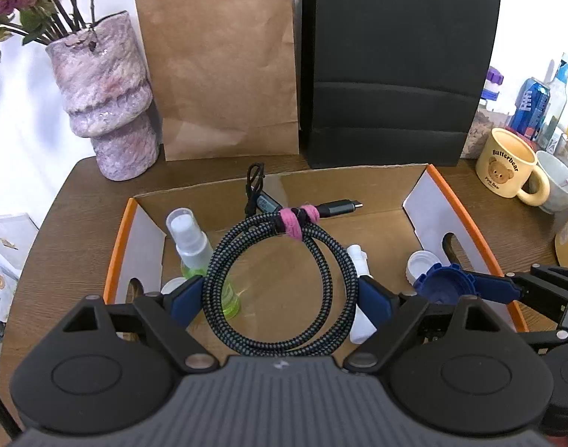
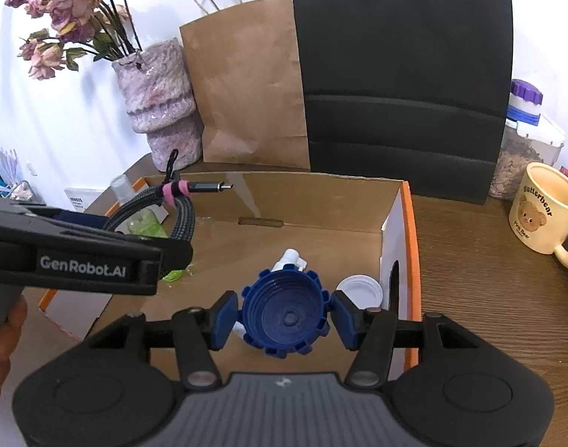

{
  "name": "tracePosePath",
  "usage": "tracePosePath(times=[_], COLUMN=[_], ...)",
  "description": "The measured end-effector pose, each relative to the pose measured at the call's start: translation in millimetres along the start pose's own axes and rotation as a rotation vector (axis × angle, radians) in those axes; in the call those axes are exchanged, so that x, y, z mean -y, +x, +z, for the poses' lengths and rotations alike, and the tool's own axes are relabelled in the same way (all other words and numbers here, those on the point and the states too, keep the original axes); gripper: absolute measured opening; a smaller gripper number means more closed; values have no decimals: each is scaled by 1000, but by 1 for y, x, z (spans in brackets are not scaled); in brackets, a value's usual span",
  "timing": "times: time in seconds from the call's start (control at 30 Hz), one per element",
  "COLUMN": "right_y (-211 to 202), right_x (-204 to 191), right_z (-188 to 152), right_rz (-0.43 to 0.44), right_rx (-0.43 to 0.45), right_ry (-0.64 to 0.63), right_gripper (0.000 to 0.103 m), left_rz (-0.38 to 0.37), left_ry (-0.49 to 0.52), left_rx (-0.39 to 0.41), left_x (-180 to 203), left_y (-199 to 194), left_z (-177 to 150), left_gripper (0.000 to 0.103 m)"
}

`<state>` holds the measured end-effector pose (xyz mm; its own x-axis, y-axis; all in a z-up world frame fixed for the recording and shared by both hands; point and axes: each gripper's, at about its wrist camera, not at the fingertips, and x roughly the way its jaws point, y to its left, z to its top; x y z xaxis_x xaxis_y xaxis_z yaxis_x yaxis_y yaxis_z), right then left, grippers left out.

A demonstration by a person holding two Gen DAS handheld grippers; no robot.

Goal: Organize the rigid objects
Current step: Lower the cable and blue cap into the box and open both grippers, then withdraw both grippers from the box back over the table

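My left gripper is shut on a coiled braided cable with pink ties and holds it above the open cardboard box. The cable also shows in the right wrist view. My right gripper is shut on a blue ridged cap, held over the box's right side; the cap also shows in the left wrist view. In the box lie a green spray bottle, a white cap, a small white bottle and a small black cable.
A pink vase with dried flowers, a brown paper bag and a black bag stand behind the box. A Butterbear mug, a white cup, a can, bottles and a jar are at the right. Booklets lie at the left.
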<state>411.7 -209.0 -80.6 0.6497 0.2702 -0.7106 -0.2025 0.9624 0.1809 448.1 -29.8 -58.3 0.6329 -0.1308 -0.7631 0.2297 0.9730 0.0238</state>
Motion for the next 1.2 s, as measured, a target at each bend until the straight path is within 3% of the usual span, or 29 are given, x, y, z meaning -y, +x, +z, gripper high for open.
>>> tracePosePath(times=[0.1,0.13,0.23,0.4,0.83,1.2], right_y=[6,8,9,9,-20,-59], right_x=[2,3,4,5,-2,-12], right_z=[2,2,0,-2,-4,-24], right_rz=[-1,-3,-14,-22,-34,-41], right_rx=[-16,-20,-28,-35,-2,-3], right_ry=[16,25,35,37,24,-1], right_gripper=[55,60,90,103,103,103], left_rz=[-8,-8,-17,-14,11,25], left_ry=[-2,-1,-4,-14,-29,-53], left_rx=[1,5,13,10,34,51], left_x=[-1,-2,-4,-5,-8,-4], left_y=[2,2,0,-3,-36,-76], left_z=[0,0,-1,-3,-11,-36], left_gripper=[94,103,103,103,103,103])
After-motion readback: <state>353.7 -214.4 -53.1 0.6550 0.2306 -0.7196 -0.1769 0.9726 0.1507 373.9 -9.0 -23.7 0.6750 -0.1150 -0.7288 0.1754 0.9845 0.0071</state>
